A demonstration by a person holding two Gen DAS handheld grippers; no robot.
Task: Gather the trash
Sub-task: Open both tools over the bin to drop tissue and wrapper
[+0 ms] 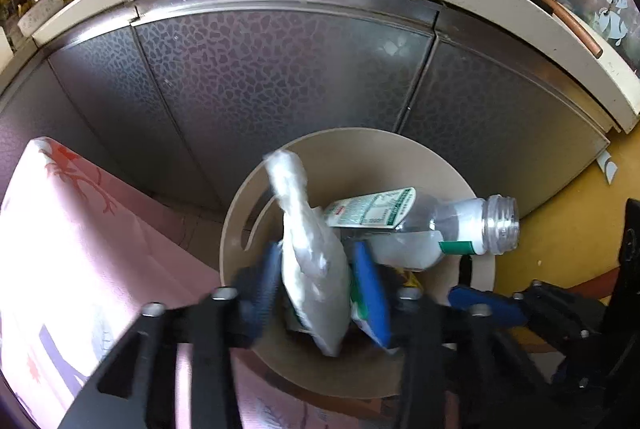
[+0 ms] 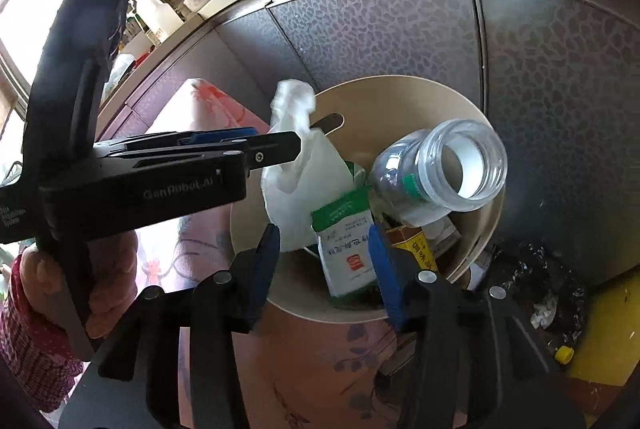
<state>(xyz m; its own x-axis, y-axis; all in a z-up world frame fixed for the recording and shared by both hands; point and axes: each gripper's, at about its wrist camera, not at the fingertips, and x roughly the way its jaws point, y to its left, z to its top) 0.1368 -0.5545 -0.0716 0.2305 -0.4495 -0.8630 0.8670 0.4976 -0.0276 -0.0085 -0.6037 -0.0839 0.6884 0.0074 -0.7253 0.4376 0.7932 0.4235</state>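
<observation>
**Both Grippers Parted Over the Bin**

I held my left gripper (image 1: 320, 289) pointing steeply down into the beige round bin (image 1: 360, 149), which stood on the floor against the dark mottled cabinet doors (image 1: 260, 77). Its blue pads (image 1: 370, 289) stood partly open, and a white plastic bag (image 1: 312, 261) hung between them, its twisted top sticking up past the bin's rim. The bag looked blurred; I could not tell whether either pad touched it, but they did not press on it.

My right gripper (image 2: 324, 261) hovered over the same bin, its jaws likewise partly open. A green-and-white paper packet (image 2: 346, 249) stood upright in the gap between the blue pads, leaning among the other rubbish; the pads sat just beside it on either side without squeezing it.

Beside the packet lay a clear plastic bottle (image 2: 436, 169), uncapped, tilted with its open mouth over the bin's right edge. A yellow-and-brown box (image 2: 416, 249) sat lower in the bin, under the bottle.

From the right wrist view I saw my left hand (image 2: 108, 285), in a red patterned sleeve (image 2: 36, 341), gripping the black handle. A pink flowered cloth (image 1: 80, 229) lay left of the bin. On the floor to the right lay a crumpled dark bag (image 2: 540, 277) and a small yellow cap (image 2: 563, 354).
</observation>
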